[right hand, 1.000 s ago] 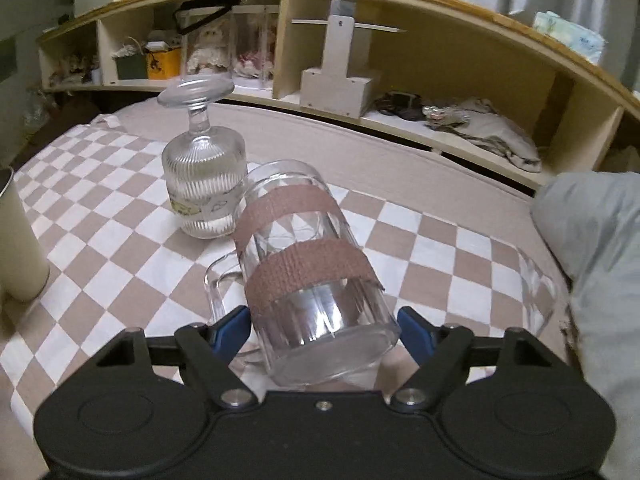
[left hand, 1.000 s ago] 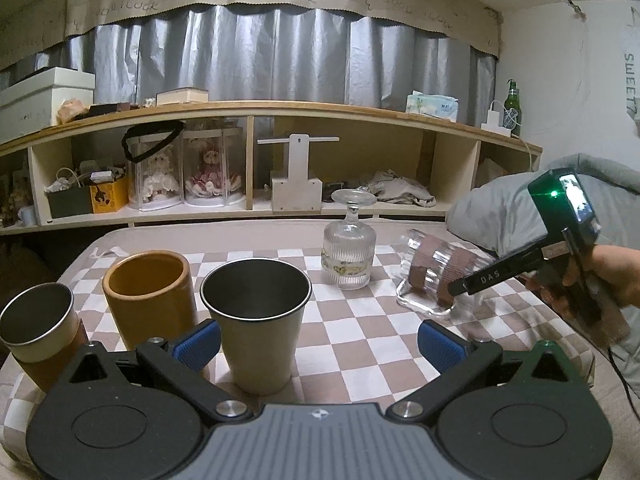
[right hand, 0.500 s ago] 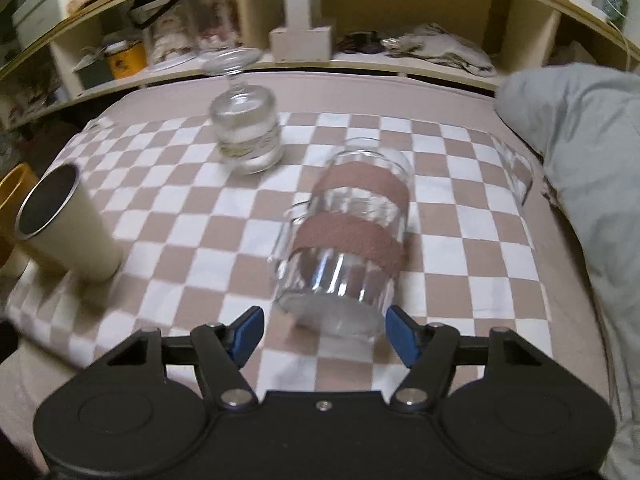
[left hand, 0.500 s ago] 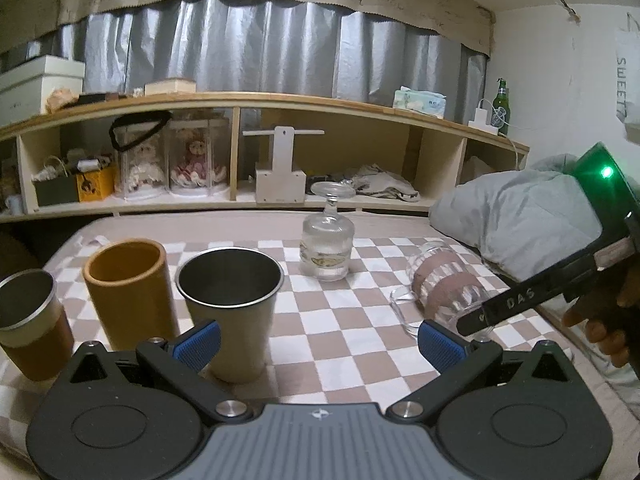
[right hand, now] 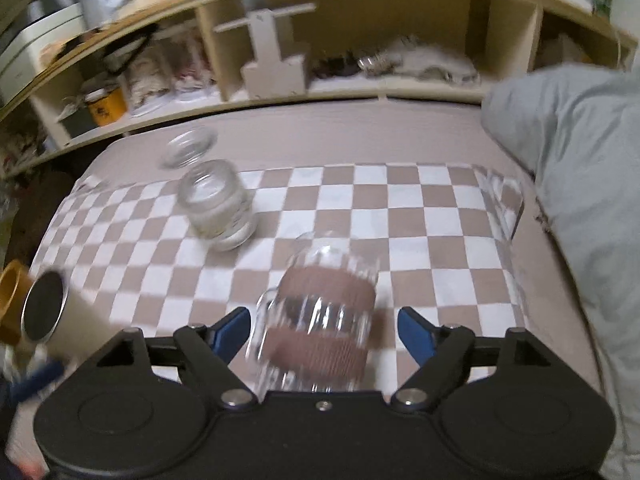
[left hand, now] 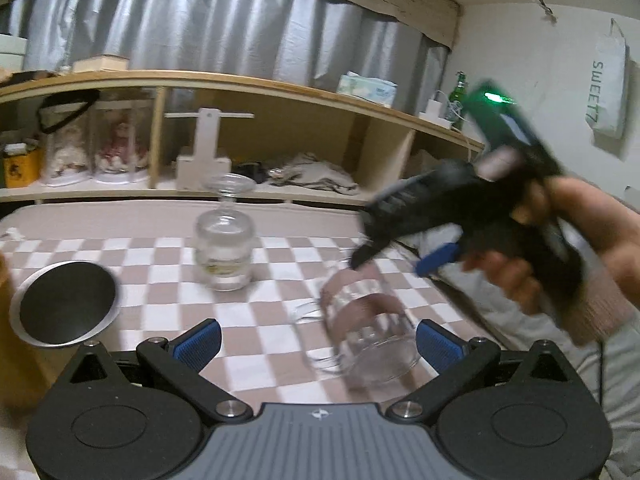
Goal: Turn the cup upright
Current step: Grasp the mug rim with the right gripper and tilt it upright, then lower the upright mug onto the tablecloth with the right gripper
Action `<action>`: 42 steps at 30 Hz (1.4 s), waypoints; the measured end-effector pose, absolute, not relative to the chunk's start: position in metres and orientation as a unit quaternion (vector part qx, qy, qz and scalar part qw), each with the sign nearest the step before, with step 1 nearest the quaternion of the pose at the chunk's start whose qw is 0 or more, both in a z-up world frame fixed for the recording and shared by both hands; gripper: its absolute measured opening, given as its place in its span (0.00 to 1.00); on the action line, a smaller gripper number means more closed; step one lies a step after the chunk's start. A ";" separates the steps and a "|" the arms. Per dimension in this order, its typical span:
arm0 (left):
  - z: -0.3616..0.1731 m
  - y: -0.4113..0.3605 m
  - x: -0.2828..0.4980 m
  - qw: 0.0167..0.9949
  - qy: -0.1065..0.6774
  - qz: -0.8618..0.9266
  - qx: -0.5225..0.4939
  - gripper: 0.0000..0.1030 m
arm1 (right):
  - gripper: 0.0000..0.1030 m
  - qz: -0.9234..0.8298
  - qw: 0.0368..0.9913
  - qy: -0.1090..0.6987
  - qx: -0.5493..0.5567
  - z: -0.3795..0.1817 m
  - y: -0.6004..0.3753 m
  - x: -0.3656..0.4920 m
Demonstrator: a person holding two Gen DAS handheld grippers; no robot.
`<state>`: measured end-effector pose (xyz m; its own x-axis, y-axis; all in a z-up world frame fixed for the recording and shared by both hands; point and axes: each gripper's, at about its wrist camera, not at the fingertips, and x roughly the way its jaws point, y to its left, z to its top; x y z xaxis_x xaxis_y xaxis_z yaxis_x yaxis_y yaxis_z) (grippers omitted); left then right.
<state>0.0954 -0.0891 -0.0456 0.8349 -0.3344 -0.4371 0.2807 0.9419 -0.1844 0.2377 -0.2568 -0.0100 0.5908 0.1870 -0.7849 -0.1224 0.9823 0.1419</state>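
Surface: a checkered cloth in tan and white is covering a soft beige bed top; a grey pillow is lying along its right edge.

Room: a wooden shelf unit is running behind the bed, with silver curtains hanging above it.

Task item: the glass cup, ribbed and wrapped in two brown bands, is lying on its side on the cloth, handle toward the left, framed between the spread fingers of the right gripper without visible contact.

Left gripper: its jaws are also standing wide apart, holding nothing, with the cup just ahead.

Other items: an upside-down stemmed glass is standing behind the cup; a steel tumbler is sitting at far left.

Hard to read: motion blur is smearing both views, and the cup's near end is cut off behind the right gripper's body.

Open room: bare cloth is showing to the right of the cup, up to the pillow.
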 end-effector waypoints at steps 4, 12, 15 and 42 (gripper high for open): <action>-0.058 -0.101 0.113 0.950 0.248 -0.174 -0.075 0.95 | 0.79 0.093 0.869 0.478 0.086 -0.023 -0.268 0.285; -0.085 -0.105 0.120 0.942 0.264 -0.193 -0.074 0.94 | 0.74 0.098 0.840 0.527 0.085 -0.055 -0.259 0.327; -0.086 -0.108 0.116 0.941 0.266 -0.196 -0.069 0.90 | 0.74 0.108 0.853 0.505 0.074 -0.048 -0.259 0.314; -0.095 -0.142 0.090 0.941 0.228 -0.249 -0.006 0.79 | 0.73 0.007 0.969 0.247 -0.024 -0.025 -0.299 0.144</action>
